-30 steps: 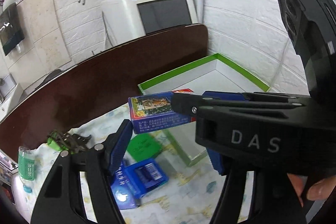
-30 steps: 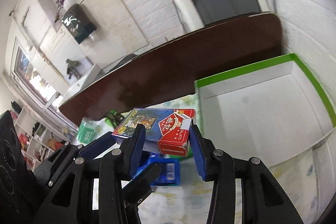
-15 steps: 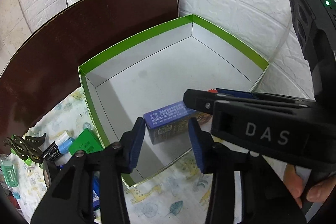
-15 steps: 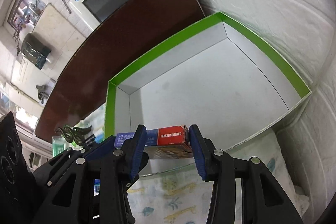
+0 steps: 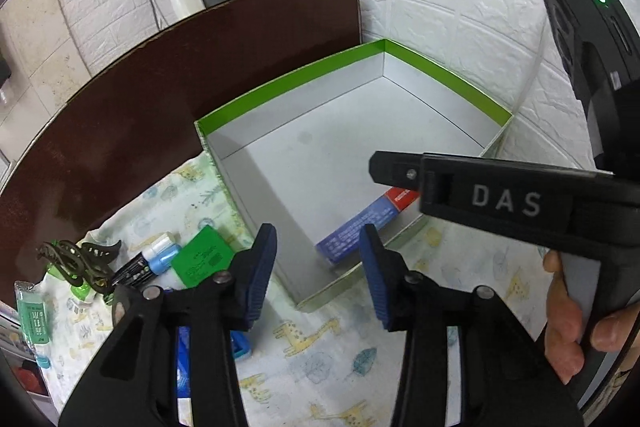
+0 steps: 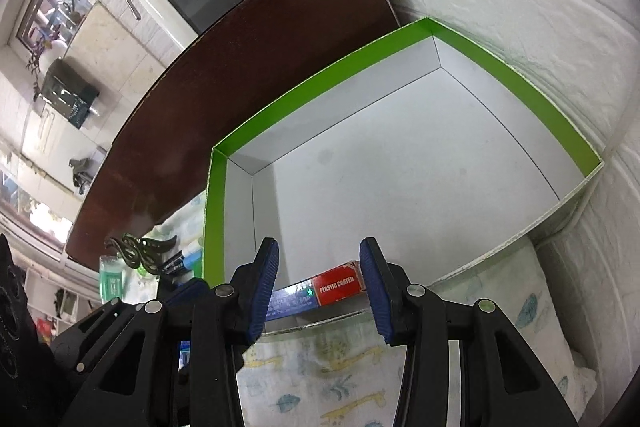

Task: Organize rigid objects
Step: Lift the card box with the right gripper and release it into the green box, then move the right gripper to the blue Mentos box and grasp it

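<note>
So the card box (image 6: pixel 320 291) is down in the near corner of the green-rimmed tray (image 6: pixel 320 75), lying flat with its long axis running side to side along the front wall, red "plastic coated" end toward the right. The right gripper (image 6: pixel 318 287) has it between its jaws and looks to be gripping it across that long axis, though the tray's front wall hides the lower part, so I can't swear the pads are pressing rather than just bracketing it. If it's seated on the tray floor, I'd say the next thing is just letting go and lifting straight out so the pads don't drag it.

The left gripper (image 5: pixel 318 267) hangs just outside the tray's near-left corner, jaws partly apart with nothing between them. It's the one nearer the leftover stuff on the giraffe-print cloth (image 5: pixel 312 343): green box (image 5: pixel 202 257), marker pen (image 5: pixel 148 261), a dark hair claw (image 5: pixel 76 259), a green tube (image 5: pixel 32 315), plus something blue under its fingers.

Main obstacle: the tray's left wall sits between the left jaws and the inside.
</note>
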The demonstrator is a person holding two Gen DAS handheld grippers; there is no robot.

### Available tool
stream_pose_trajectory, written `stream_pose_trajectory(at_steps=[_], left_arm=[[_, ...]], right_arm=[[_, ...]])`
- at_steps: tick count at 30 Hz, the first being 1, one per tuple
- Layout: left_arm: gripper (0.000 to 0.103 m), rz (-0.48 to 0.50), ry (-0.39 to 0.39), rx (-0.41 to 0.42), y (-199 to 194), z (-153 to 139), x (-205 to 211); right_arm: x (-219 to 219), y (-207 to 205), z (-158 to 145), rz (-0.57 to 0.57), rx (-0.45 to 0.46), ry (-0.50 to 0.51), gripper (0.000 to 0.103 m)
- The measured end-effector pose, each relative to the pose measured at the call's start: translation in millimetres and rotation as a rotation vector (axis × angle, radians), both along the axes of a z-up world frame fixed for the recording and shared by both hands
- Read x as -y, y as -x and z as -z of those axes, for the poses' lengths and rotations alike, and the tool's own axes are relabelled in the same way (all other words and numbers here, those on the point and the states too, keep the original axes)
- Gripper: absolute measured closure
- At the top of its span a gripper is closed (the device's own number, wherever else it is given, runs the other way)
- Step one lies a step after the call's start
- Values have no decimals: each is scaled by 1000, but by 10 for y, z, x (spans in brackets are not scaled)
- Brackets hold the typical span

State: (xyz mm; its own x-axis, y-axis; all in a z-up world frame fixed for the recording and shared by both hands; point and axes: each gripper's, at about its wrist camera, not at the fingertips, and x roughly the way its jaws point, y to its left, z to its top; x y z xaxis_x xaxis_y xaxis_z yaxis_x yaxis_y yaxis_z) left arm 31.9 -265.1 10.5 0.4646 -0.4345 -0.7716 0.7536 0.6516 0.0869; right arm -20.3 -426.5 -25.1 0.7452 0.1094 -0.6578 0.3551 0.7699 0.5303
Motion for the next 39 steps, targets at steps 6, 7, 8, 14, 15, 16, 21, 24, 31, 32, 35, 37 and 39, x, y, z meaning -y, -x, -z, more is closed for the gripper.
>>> stream_pose_trajectory(at_steps=[6, 7, 8, 14, 15, 16, 21, 24, 31, 32, 35, 37, 39], left_arm=[[48, -154, 24, 26, -197, -89, -552], [46, -180, 27, 26, -225, -89, -657], [43, -206, 33, 25, -253, -88, -760], [41, -313, 58, -20, -315, 15, -1318], [41, -324, 59, -27, -313, 46, -1387], [41, -334, 60, -34, -312, 83, -1455], [41, -354, 72, -84, -297, 219, -1706], [41, -342, 77, -105, -263, 298, -1796], [41, -330, 92, -147, -264, 421, -1910], [41, -332, 96, -153, -268, 434, -1924], [41, -341, 110, -162, -274, 445, -1984], [41, -348, 121, -163, -269, 440, -2029], [41, -353, 130, -170, -262, 443, -2064]], right_arm=[[-364, 48, -226, -73, 41, 72, 58], [-449, 44, -256, -93, 47, 83, 58], [-520, 38, -278, -110, 50, 91, 58], [-1014, -32, -323, -240, 47, 105, 58], [-1106, -57, -315, -264, 41, 108, 58], [-1185, -85, -301, -282, 31, 112, 58], [-1484, -283, -150, -357, -46, 83, 57], [-1581, -406, -60, -345, -106, 97, 57], [-1702, -661, 56, -319, -193, 166, 39], [-1704, -696, 71, -317, -193, 163, 38], [-1742, -784, 163, -337, -218, 158, 38], [-1796, -780, 223, -348, -233, 158, 41], [-1818, -691, 230, -338, -229, 149, 42]])
